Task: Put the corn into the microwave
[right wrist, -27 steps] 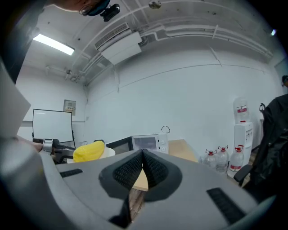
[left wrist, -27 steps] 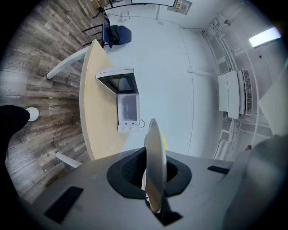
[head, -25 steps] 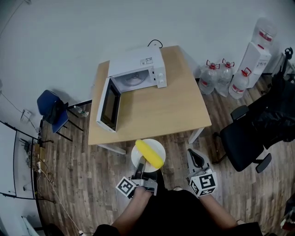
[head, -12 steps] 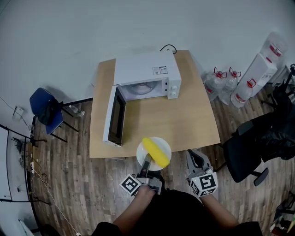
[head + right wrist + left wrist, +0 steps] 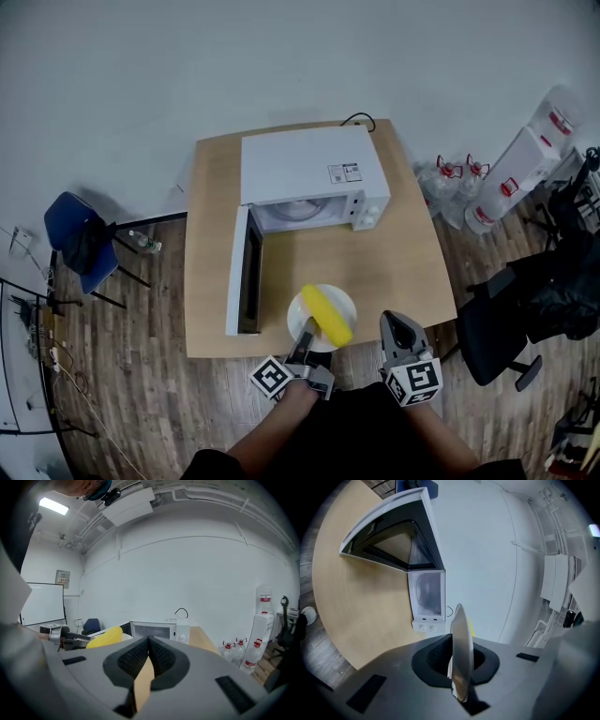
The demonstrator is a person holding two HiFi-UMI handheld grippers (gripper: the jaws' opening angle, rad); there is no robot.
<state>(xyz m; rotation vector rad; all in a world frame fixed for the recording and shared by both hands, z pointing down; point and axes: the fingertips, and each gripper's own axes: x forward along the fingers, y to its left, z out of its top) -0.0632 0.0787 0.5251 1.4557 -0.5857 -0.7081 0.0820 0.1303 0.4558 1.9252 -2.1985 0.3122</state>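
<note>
Yellow and ridged, the corn cob (image 5: 328,315) lay slantwise on a round white plate (image 5: 339,300). The left gripper (image 5: 307,330) carried that plate by the rim farthest from the boxy white microwave (image 5: 309,169), its jaws clenched on the thin edge. A second earlier the plate had hung over the brown plank floor (image 5: 141,375), well short of the microwave. By this moment it had come over the near edge of the light wooden table (image 5: 214,216) that bore the microwave, straight in front of the oven's mouth. It was near the free end of the dark-windowed door (image 5: 246,272), which stood swung wide.

The right gripper (image 5: 394,321) had travelled alongside. It was farther from the microwave than the plate and off to the side away from the door, jaws pressed together on nothing.

The approach therefore looked mostly done, and only the last reach across the tabletop and into the oven seemed left. With the door already open, the idle gripper probably had no job before that.

The plate held the corn cob and nothing else. The microwave's cavity (image 5: 302,212) showed only its pale round turntable, with no food inside, so the corn was not yet in. Clear red-capped bottles (image 5: 448,180) stood on the floor beyond the microwave's control side. How full they were could not be told.
</note>
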